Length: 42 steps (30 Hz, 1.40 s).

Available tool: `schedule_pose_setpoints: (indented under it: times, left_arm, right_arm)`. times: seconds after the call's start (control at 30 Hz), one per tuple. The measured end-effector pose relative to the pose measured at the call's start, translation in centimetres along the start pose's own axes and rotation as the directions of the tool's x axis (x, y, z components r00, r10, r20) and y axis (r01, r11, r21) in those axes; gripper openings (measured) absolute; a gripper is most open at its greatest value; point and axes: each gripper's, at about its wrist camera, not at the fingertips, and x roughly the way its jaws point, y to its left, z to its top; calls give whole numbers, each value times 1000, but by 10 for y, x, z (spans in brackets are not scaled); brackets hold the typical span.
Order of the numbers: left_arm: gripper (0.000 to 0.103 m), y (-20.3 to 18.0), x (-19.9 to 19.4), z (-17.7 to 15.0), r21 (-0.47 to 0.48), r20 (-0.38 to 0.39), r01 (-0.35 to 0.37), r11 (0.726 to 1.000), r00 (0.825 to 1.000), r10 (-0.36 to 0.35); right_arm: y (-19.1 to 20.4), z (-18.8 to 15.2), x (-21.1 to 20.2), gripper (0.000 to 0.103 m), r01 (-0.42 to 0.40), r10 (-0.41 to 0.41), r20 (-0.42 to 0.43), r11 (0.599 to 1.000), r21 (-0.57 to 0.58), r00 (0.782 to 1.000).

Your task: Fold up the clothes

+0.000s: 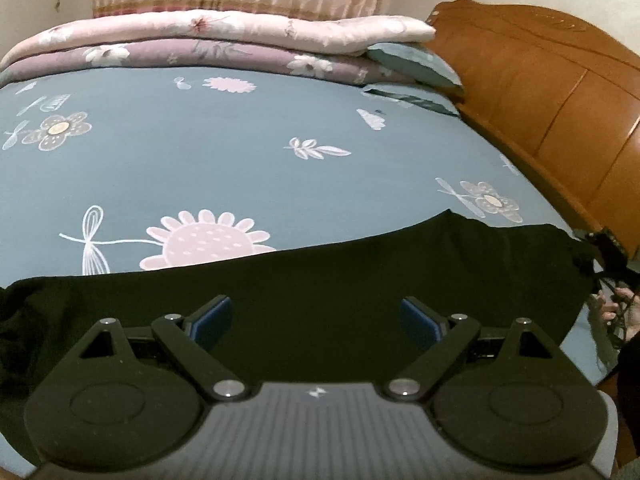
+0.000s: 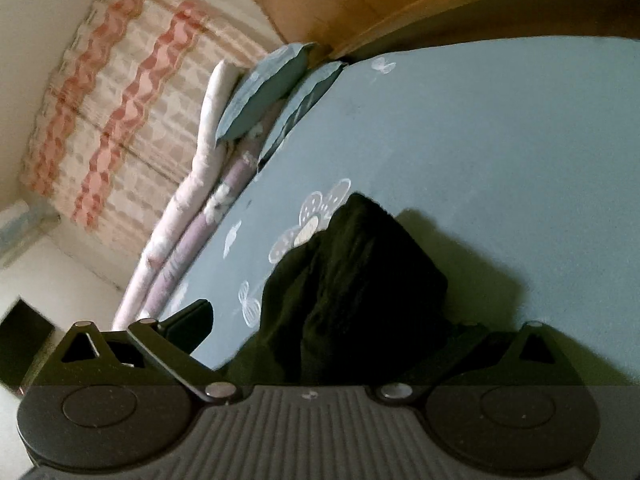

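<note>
1. Your left gripper (image 1: 316,320) hovers with its jaws spread wide, blue pads well apart and holding nothing, directly over the black garment (image 1: 320,280).
2. That garment lies on the blue flowered bedsheet (image 1: 200,152) as a long dark band, its long axis running side to side across the left wrist view, its far edge a fairly straight line.
3. Your right gripper (image 2: 332,320) is at the garment's right-hand end, tilted hard; the cloth there rises in a bunched peak between the fingers. The left finger (image 2: 192,320) stands clear of it and the other finger is hidden behind the fabric, so I cannot tell whether the cloth is pinched.
4. In my judgement, what matters is that the left gripper sits over the band's middle, not at an end; the left-hand end lies off to its left.
5. Whether this band is already a fold or a garment just spread out, the views do not settle.
</note>
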Motion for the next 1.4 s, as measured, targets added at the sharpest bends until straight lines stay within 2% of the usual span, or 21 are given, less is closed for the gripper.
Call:
schedule_pose_setpoints:
  times: [0.03,0.07,0.13,0.2,0.3,0.47,0.6,0.8,0.97,1.03,1.1,1.13,1.23,1.33,1.4]
  left_arm:
    - [91,1,0,0,-4,-1,-3,1000,1000,3]
    - [91,2,0,-1,-8,-2,-6,1000,1000,6]
    - [91,3,0,-1,-12,-5,-11,1000,1000,11]
    - [91,2,0,-2,-8,-4,-7,1000,1000,7]
    - [91,2,-1,-2,-3,4,3,1000,1000,-3]
    - [91,8,-4,-4,-16,13,0,1000,1000,0]
    - [91,12,-2,-6,-26,6,-7,1000,1000,7]
    - [91,11,1,-7,-15,5,2,1000,1000,-2]
    - [91,10,4,-10,-4,-14,2,1000,1000,-2]
    - [91,9,6,-9,7,-21,4,1000,1000,-4]
    - [91,8,9,-8,13,-29,19,1000,999,-18]
    - [91,6,12,-7,18,-35,24,1000,999,-24]
    - [91,-5,26,-3,48,-54,43,998,998,-41]
    - [91,-18,41,0,71,-73,84,994,994,-79]
    - [91,-26,53,0,75,-88,119,990,990,-112]
  right_arm:
    - [-2,-2,-4,79,17,-17,8,1000,0,1000]
    - [-5,-4,-8,73,33,-33,18,999,10,999]
    - [-15,-7,-16,47,42,-45,41,996,80,998]
    - [-19,-10,-21,43,41,-49,64,992,119,997]
    - [-7,-13,-30,39,69,-79,92,992,106,993]
    - [26,-11,-53,38,121,-123,143,992,23,982]
    - [31,-15,-64,38,184,-182,145,983,-3,973]
    - [14,-19,-58,38,242,-245,135,970,37,960]
    - [3,-22,-55,47,293,-300,133,954,71,945]
    - [13,-24,-67,63,361,-370,187,929,78,910]
    - [25,-25,-83,70,414,-422,270,906,89,865]
    - [32,-25,-90,70,412,-417,303,907,83,857]
    - [64,-20,-96,74,360,-334,341,933,-13,879]
    - [94,-18,-78,79,269,-217,299,952,-145,929]
    - [105,-16,-54,79,169,-127,216,967,-192,968]
